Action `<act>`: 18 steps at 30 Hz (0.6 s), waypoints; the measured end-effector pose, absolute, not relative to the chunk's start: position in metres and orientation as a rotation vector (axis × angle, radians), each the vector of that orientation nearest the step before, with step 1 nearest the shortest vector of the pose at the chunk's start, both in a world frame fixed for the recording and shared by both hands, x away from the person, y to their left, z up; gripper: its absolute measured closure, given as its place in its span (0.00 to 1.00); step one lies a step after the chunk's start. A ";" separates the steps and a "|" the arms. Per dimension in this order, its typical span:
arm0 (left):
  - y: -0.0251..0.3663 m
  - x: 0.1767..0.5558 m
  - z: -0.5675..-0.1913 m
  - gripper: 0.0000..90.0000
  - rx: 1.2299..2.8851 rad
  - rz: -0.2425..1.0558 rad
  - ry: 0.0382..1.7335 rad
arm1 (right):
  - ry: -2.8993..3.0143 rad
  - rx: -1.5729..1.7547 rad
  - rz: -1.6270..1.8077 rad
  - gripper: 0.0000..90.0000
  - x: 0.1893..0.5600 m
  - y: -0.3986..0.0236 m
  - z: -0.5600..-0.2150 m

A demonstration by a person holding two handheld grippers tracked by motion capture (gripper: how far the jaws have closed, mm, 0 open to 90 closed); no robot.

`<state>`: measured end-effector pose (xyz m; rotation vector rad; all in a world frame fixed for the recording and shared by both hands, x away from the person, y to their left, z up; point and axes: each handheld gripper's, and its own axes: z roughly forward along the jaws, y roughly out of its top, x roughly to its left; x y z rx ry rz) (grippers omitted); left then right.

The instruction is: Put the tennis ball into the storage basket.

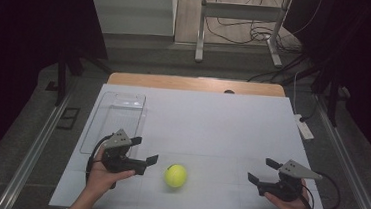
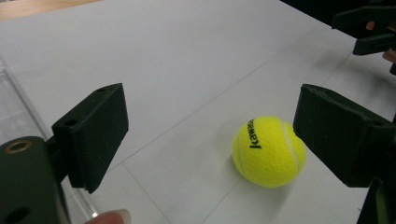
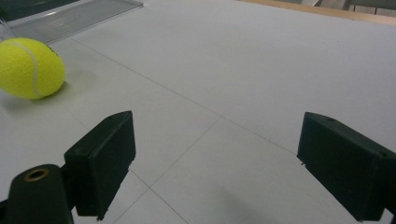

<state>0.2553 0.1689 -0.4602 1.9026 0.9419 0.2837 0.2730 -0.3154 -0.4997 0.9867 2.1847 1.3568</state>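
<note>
1. Left gripper (image 1: pixel 144 150): jaws spread wide, nothing between them, aimed at the tennis ball (image 1: pixel 176 176) just beside it.
2. Right gripper (image 1: pixel 263 171): jaws wide too, empty, well apart from the ball.
3. Ball sits on the white table top (image 1: pixel 212 121), near the front edge, between both grippers; clear tray (image 1: pixel 117 121) beyond the left one.
4. Likely light, springy, felt grips well; rolls easily. Pinch across the widest middle.
</note>
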 end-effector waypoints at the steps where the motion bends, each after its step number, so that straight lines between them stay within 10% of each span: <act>1: 0.167 0.256 -0.459 0.13 1.911 0.282 0.934 | 2.185 0.988 1.356 0.13 0.273 -0.315 -0.500; 18: 0.150 0.255 -0.449 0.12 1.954 0.255 0.883 | 2.186 0.993 1.348 0.13 0.273 -0.315 -0.501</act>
